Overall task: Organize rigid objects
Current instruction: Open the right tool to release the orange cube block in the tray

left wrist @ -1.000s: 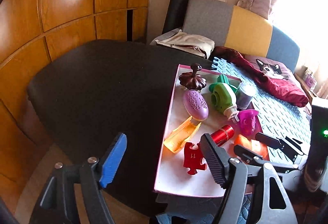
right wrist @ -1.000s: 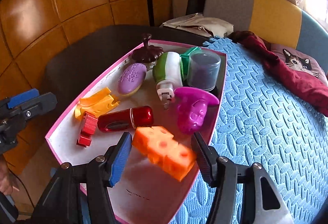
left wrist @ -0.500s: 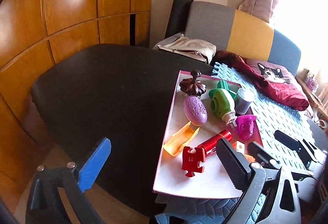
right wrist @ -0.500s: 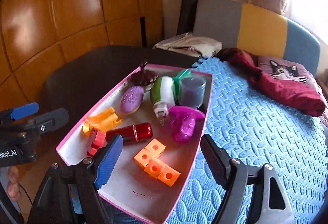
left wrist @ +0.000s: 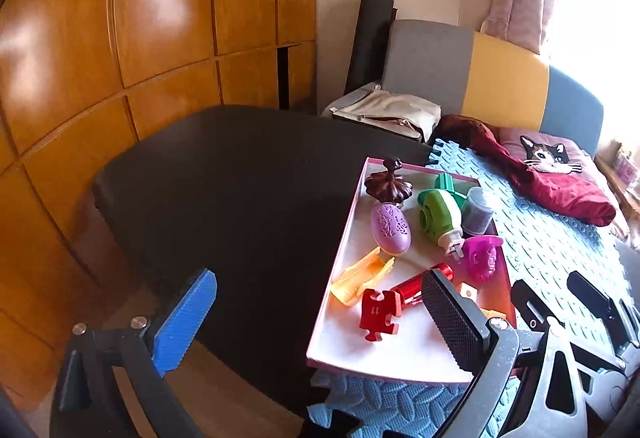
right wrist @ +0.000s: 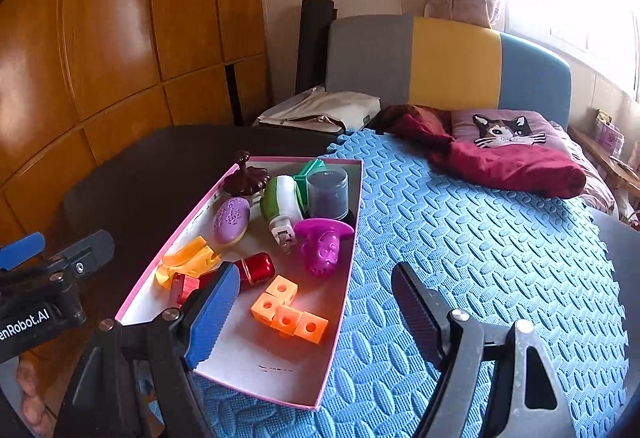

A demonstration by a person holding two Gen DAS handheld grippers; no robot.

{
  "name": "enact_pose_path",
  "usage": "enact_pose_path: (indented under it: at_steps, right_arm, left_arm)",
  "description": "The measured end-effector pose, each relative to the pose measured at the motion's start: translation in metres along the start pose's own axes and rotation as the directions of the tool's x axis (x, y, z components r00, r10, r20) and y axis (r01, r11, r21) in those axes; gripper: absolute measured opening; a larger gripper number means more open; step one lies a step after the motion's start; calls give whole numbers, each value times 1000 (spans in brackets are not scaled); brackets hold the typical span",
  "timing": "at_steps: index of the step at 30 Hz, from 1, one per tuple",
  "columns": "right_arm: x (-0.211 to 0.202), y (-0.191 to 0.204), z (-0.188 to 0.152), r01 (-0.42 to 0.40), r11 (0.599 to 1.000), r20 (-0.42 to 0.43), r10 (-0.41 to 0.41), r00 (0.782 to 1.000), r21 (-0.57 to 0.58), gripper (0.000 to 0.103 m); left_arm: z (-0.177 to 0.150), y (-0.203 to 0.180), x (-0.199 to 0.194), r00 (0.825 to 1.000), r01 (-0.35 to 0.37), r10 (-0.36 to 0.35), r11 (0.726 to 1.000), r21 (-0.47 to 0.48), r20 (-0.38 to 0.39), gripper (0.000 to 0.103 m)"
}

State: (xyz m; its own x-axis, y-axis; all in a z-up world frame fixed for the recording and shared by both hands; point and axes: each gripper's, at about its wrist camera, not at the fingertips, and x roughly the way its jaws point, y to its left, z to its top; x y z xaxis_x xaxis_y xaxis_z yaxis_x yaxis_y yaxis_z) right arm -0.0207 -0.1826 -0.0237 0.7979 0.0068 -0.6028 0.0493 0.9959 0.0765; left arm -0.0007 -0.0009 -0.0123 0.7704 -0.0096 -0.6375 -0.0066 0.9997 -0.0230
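Blocks (right wrist: 289, 312) are lying in the tray (right wrist: 340, 302) just ahead of my right gripper (right wrist: 310, 312), which I'm holding apart and empty.

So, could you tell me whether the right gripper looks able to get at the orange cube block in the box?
Probably yes: the right gripper is open and the orange cube block lies uncovered, clear of its neighbours.

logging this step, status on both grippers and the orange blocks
Left gripper open, empty. Right gripper open, empty. Orange blocks lying in the pink box. Nothing in the way.
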Motion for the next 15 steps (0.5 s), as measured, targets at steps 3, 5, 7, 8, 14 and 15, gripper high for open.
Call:
enact_pose_path:
  at_steps: [3,5,7,8,14,15]
  right_arm:
    - [-3,3,0,0,1000,8,0,1000,-4,80]
    - [-5,5,0,-1,1000,12,1,1000,-5,80]
    - [-6,6,1,1,1000,16,-1,1000,-8,80]
    - [-7,6,1,0,1000,18,1,1000,-7,80]
    - [-10,8,1,-1,1000,28,1,1000,-10,80]
    - [-11,8,1,-1,1000,28,1,1000,-11,80]
  left_arm:
    - [-1,0,-3,1000,-2,2,1000,1,13,103]
    - [-2,0,-5,1000,-1,1,1000,7,19,103]
    - [-2,1,-7,1000,4,-4,1000,0,22,103]
    - [-2,2,-7,1000,9,-9,1000,-4,21,103]
    - [-4,5,-11,999,8,-7,1000,-15,48,103]
    - [-4,5,-12,998,1,-1,1000,-14,56,103]
